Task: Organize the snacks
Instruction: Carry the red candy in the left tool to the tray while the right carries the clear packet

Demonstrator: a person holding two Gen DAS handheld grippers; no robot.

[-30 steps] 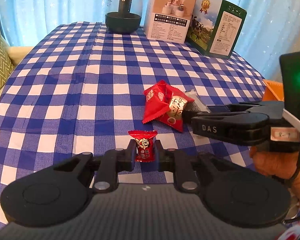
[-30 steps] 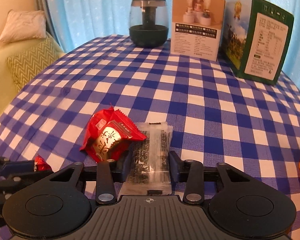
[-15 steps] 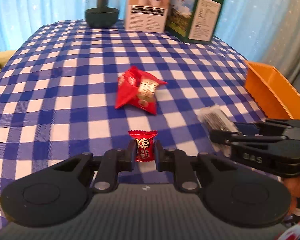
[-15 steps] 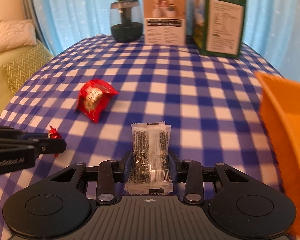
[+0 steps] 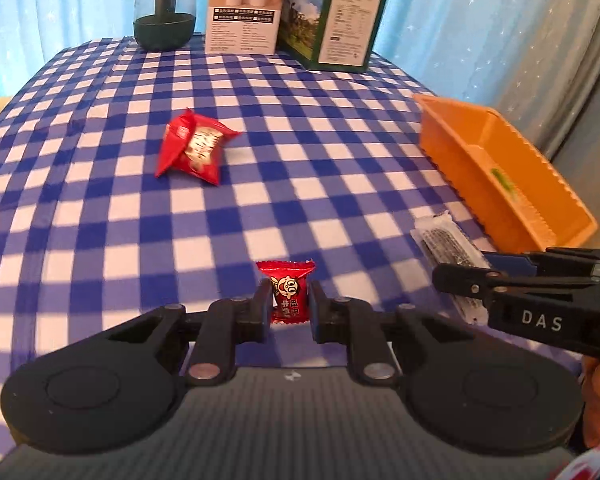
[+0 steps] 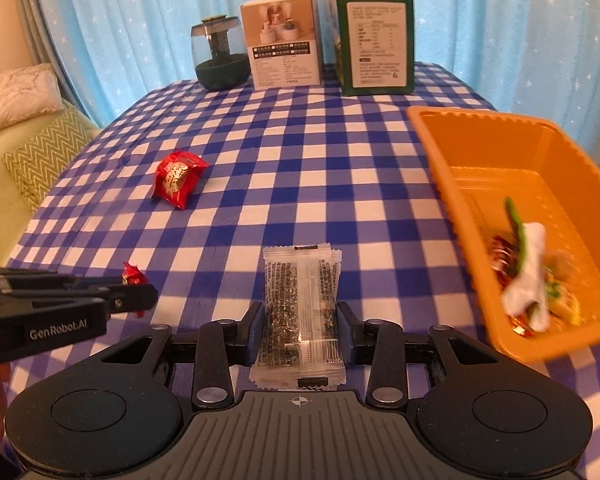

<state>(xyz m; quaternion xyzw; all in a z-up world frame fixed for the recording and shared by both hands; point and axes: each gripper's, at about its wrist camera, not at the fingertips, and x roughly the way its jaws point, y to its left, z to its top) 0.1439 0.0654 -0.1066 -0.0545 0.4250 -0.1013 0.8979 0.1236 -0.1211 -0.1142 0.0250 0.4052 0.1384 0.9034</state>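
Right of both claws sits the orange basket (image 6: 432, 152); the right claw (image 6: 302, 324), nearer, grips a seaweed packet (image 6: 300, 304) lengthwise, while the left claw (image 5: 288, 308) pinches a red candy (image 5: 286, 296).

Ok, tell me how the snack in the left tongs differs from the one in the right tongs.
The small red candy is opaque red with a cartoon face; the clear packet shows dark contents. The small red candy is short with crimped ends; the clear packet is long and flat. Both are clamped upright, off the checked tablecloth.
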